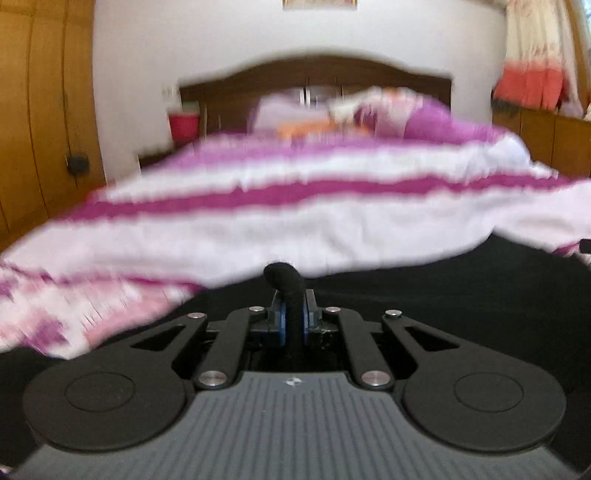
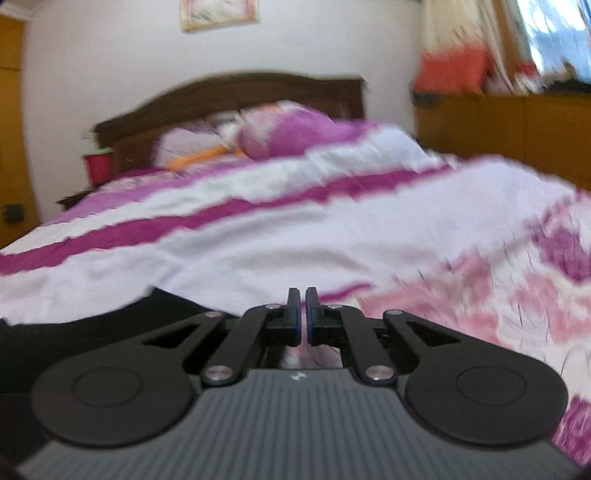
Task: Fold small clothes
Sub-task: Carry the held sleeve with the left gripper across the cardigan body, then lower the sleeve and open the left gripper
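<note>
Both views are bright with soft daylight; in the right wrist view it enters through the window (image 2: 554, 33) at 1 o'clock, which is blown out. Motion blur smears the striped bedcover (image 1: 280, 225) and headboard (image 2: 229, 92). The near gripper bodies stay sharp. Fisheye distortion bends walls and wardrobe (image 1: 40, 110) at the edges.

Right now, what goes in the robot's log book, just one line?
left gripper: shut on black garment | right gripper: shut, nothing held | surface: bedspread
</note>
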A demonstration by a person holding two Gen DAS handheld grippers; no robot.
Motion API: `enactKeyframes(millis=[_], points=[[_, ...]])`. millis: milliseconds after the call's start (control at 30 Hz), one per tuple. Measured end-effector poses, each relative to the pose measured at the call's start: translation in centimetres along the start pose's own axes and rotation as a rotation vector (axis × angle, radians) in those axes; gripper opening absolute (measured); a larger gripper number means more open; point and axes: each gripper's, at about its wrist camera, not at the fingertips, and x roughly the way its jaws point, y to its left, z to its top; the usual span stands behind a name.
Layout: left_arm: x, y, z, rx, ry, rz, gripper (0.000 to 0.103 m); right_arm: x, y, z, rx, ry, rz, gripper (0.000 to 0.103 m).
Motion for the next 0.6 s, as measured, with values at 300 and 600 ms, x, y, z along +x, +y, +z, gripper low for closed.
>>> enactKeyframes(millis=[300,600], points=[[3.4,-0.3,-1.6,0.021,0.094,0.023,0.012,2.2,-1.6,-0.5,0.089,0.15,0.036,0.007],[1.7,0.2,-1.1,0.006,0.099,0.086,0.052,-4.5,-0.2,1.5,-0.01,0.142,0.127,0.008]])
